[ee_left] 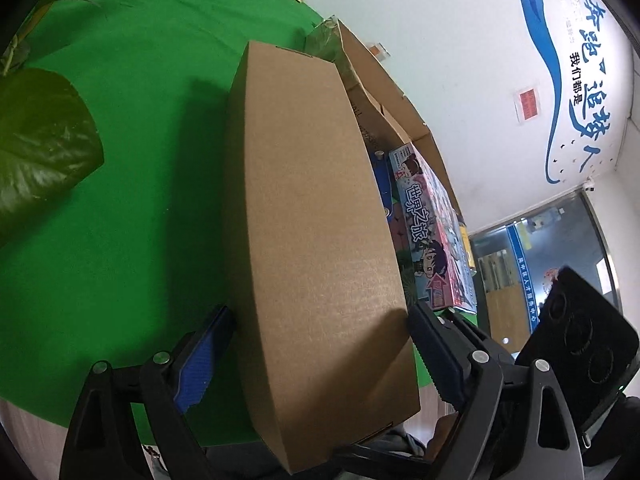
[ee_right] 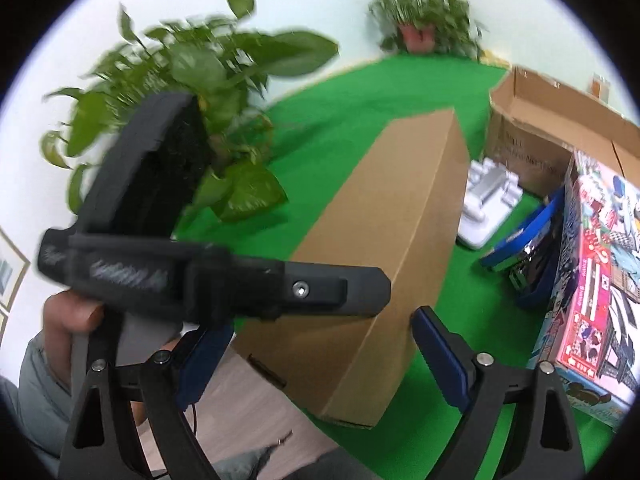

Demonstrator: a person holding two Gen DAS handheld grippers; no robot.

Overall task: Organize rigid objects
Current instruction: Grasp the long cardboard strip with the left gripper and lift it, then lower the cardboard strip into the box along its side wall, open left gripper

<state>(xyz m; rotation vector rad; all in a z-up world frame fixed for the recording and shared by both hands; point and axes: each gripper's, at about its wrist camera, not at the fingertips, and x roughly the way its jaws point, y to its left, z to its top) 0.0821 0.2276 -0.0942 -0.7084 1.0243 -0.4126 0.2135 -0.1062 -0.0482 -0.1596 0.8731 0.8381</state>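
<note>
While the left gripper [ee_left: 324, 356] clamps the long cardboard box [ee_left: 316, 216] on the green surface [ee_left: 120, 200], the right gripper [ee_right: 320, 360] hangs open; sorting looks barely begun, game box [ee_right: 592, 280] still loose.

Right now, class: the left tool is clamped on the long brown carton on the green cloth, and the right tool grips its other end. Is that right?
Not quite. The left tool does clamp the long brown carton on the green cloth, but the right tool is open and holds nothing, short of the carton's near end, as the right wrist view shows.
</note>
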